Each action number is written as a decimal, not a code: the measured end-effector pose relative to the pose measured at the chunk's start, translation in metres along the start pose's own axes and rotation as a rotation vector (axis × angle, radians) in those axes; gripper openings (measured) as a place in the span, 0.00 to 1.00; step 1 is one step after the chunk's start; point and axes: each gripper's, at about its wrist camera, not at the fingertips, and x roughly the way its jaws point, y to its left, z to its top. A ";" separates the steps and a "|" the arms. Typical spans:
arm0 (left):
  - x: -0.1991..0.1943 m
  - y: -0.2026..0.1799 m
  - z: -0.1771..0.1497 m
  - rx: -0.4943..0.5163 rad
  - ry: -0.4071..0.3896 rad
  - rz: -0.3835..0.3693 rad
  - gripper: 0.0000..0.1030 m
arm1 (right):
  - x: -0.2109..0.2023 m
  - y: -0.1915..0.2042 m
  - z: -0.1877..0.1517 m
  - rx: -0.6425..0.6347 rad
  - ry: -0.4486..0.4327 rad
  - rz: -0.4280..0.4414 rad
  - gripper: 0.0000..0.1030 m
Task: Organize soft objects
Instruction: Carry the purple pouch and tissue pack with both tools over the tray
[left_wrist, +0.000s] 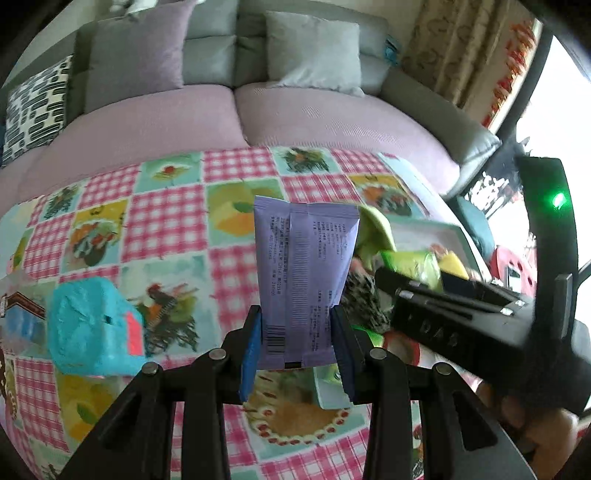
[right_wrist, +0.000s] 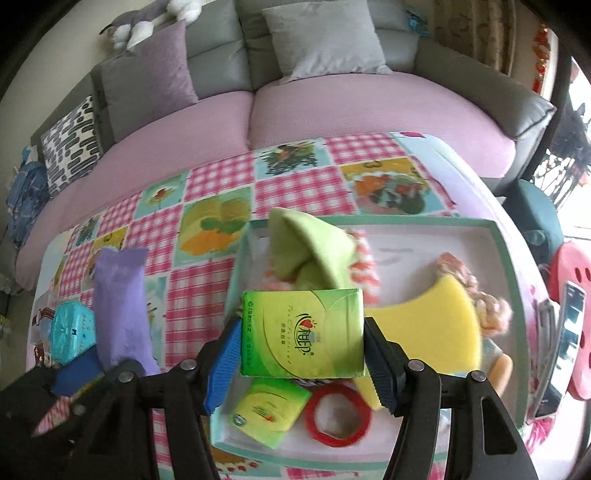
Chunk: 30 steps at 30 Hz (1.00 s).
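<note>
My left gripper (left_wrist: 297, 332) is shut on a purple tissue pack (left_wrist: 304, 273), held upright above the patchwork tablecloth; the same purple pack (right_wrist: 120, 310) shows at the left of the right wrist view. My right gripper (right_wrist: 301, 341) is shut on a green tissue pack (right_wrist: 301, 332), held over the near left part of the pale tray (right_wrist: 495, 236). In the tray lie a second green tissue pack (right_wrist: 267, 411), a yellow sponge (right_wrist: 424, 321), a green cloth (right_wrist: 310, 251), a red ring (right_wrist: 340, 413) and a doll (right_wrist: 491, 314). A turquoise tissue pack (left_wrist: 92, 325) rests on the table at left.
The table wears a pink checked cloth with fruit pictures (left_wrist: 166, 221). Behind it runs a sofa with purple seats (left_wrist: 147, 114) and grey and patterned cushions. A red stool (right_wrist: 576, 325) stands at the right, beyond the table edge.
</note>
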 end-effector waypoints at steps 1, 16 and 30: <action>0.001 -0.003 -0.001 0.008 0.002 0.002 0.37 | -0.002 -0.003 -0.001 0.007 -0.002 -0.004 0.64; 0.031 -0.059 -0.023 0.141 0.080 -0.068 0.37 | -0.027 -0.055 -0.040 0.114 -0.012 -0.050 0.64; 0.064 -0.065 -0.029 0.149 0.175 -0.057 0.38 | 0.003 -0.059 -0.055 0.095 0.100 -0.075 0.65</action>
